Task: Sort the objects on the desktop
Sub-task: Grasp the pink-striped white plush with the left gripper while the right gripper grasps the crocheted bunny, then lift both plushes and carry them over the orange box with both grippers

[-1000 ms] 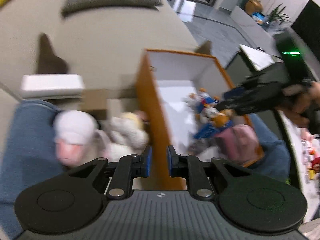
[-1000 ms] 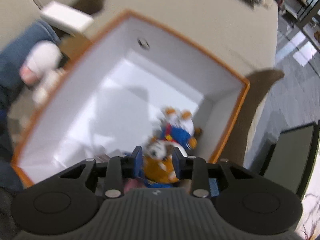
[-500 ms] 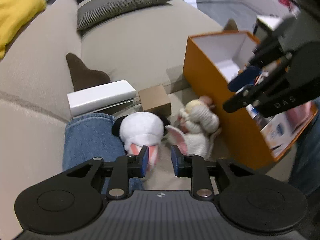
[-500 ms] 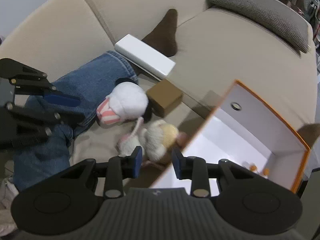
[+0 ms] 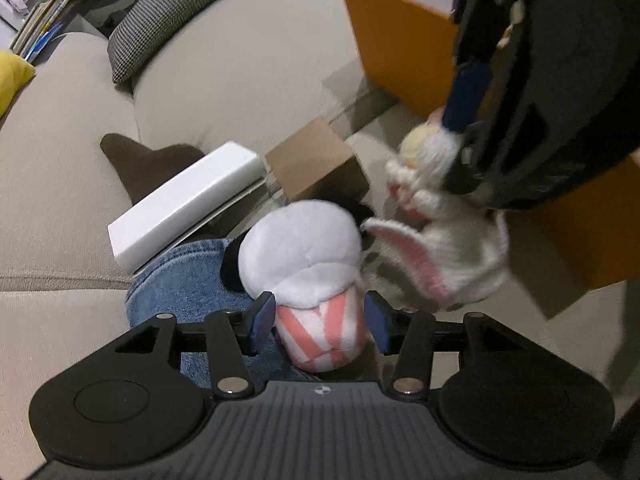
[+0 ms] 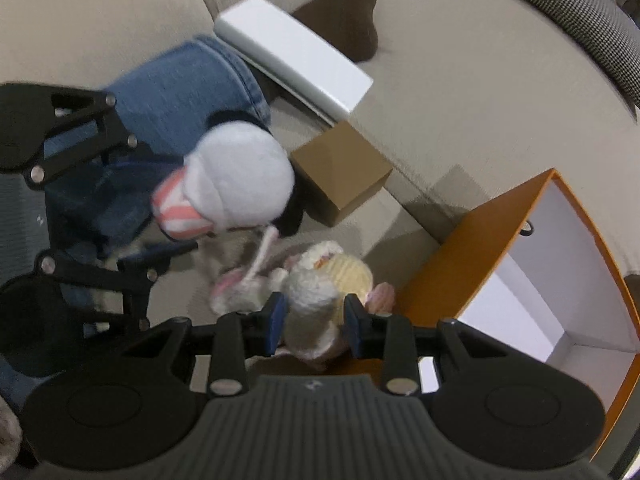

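Note:
A popcorn plush (image 5: 304, 248) with a white top and a pink-striped cup lies on a person's jeans leg (image 5: 180, 280). My left gripper (image 5: 319, 322) points down over it. Its jaws are opening, the striped cup sits between them, and the pads do not press on it. Just right of it a white bunny plush (image 6: 320, 280) lies on the sofa against the orange box (image 6: 480, 260). My right gripper (image 6: 315, 324) straddles the bunny's body, pads on either side without a squeeze. In the left wrist view a blue finger (image 5: 466, 92) of the right gripper reaches down onto the bunny plush (image 5: 452, 256).
A flat white box (image 5: 188, 204) and a small brown cardboard box (image 5: 312, 160) lie on the beige sofa just behind the plushes. A grey checked cushion (image 5: 180, 4) rests farther back. The orange box (image 5: 400, 40) stands open to the right.
My left gripper sank onto the popcorn plush and its jaws spread around the cup. My right gripper left the orange box and came over the bunny plush.

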